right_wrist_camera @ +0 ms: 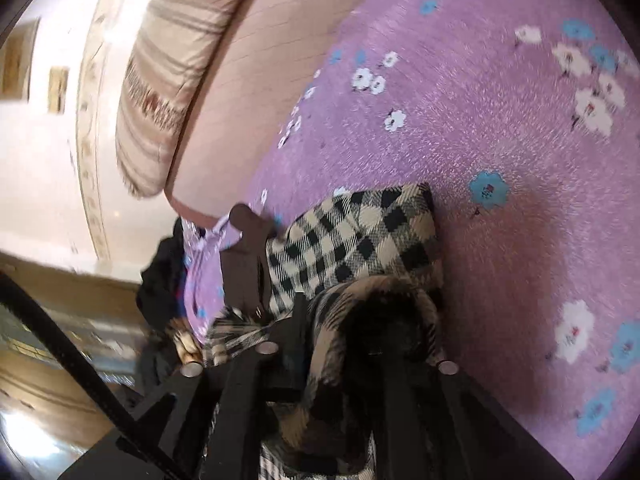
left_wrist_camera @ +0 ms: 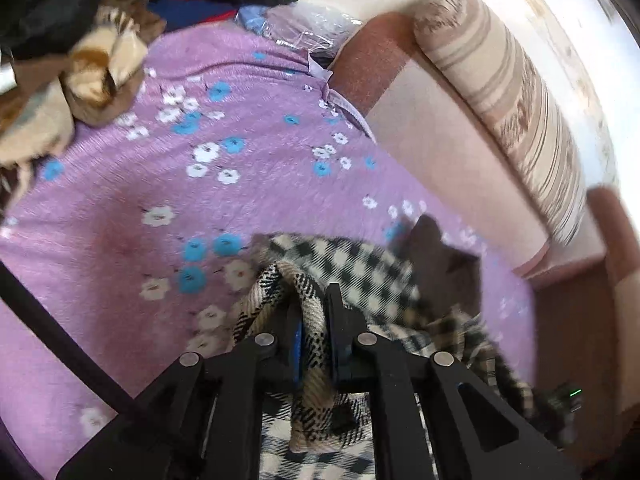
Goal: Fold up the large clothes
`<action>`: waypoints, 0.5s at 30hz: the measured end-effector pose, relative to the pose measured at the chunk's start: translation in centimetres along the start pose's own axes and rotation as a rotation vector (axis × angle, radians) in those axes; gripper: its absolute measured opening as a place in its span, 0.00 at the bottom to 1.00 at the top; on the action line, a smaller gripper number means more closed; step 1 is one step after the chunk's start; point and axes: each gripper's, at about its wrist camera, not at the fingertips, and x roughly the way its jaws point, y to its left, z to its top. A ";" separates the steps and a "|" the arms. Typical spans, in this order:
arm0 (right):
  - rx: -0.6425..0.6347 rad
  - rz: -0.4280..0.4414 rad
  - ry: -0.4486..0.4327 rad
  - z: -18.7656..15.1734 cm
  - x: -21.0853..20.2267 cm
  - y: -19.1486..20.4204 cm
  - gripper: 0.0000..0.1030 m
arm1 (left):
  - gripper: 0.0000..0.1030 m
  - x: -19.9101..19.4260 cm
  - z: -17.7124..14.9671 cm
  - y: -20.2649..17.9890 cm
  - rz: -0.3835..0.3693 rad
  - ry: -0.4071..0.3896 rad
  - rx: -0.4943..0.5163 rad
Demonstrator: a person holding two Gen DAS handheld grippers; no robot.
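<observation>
while both grippers hang above the purple flowered bedspread, each one has a bunch of the same checked garment between its fingers. the left gripper is clamped on a rolled, rope-like fold of the cloth that runs straight back along the fingers toward the camera, with the rest of the garment spilling forward and to the right. the right gripper is also closed on a thick wad of the checked cloth; its right finger is buried under fabric, so the grip is judged from how the cloth bunches there. in the right wrist view a flat panel of the garment lies just ahead of the fingers, its long side slanting up to the right, resting on the bedspread near the edge by the pink sofa back and the striped cushion. a heap of other clothes sits well apart at the far end. the next move likely depends on drawing the two held points apart along that slanting axis, so the cloth spreads instead of staying twisted.
</observation>
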 end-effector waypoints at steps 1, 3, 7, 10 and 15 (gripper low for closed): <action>0.020 0.014 -0.006 0.2 0.3 -0.2 0.35 | 0.13 0.3 0.4 0.4 -0.039 0.007 -0.046; 0.054 0.034 -0.042 0.8 0.3 -0.5 0.54 | 0.25 0.7 1.0 1.3 -0.098 0.011 -0.125; 0.070 0.005 -0.111 2.1 0.1 -0.6 0.64 | 0.55 0.0 2.2 2.7 -0.114 -0.088 -0.242; 0.038 -0.064 -0.134 3.2 -0.1 -0.4 0.64 | 0.55 0.1 3.4 3.2 -0.116 -0.099 -0.273; -0.097 -0.157 -0.151 3.0 -0.9 1.3 0.64 | 0.62 -0.4 3.3 2.3 -0.032 -0.089 -0.153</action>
